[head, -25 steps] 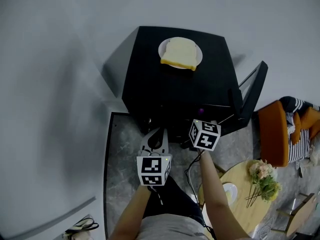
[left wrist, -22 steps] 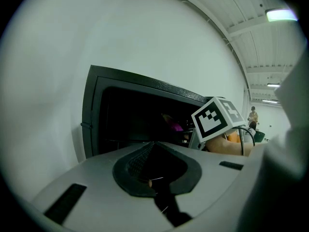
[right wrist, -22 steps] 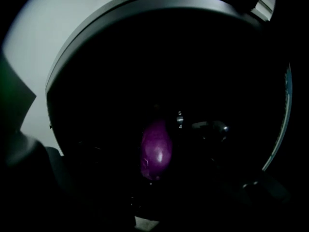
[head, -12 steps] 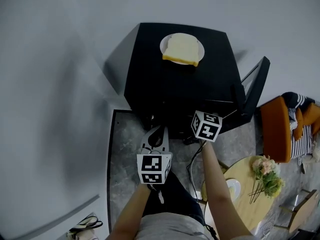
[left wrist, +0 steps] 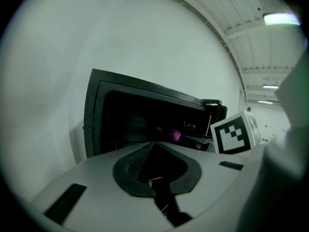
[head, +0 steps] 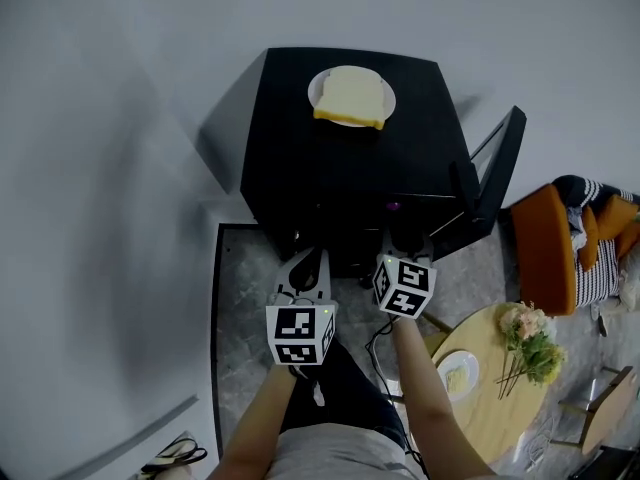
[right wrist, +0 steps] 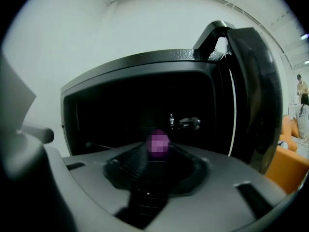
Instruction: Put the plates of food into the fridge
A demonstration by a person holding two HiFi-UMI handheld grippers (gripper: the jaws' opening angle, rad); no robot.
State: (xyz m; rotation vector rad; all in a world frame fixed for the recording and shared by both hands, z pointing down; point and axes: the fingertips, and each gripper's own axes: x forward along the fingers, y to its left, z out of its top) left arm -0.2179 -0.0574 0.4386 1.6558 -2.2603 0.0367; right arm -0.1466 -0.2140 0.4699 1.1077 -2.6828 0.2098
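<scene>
Atop the black fridge (head: 350, 173), a white plate (head: 314, 90) bears pale toast (head: 352, 100).

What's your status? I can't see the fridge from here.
Left gripper shut, empty. Right gripper open, jaws just been closing, nothing between. Plate of bread sits atop fridge, untouched. Door open, nothing in the way.

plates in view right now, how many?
2. A plate with bread sits on top of the black fridge; a second plate sits on the round wooden table, lower right. The fridge's dark interior may hide more.
</scene>
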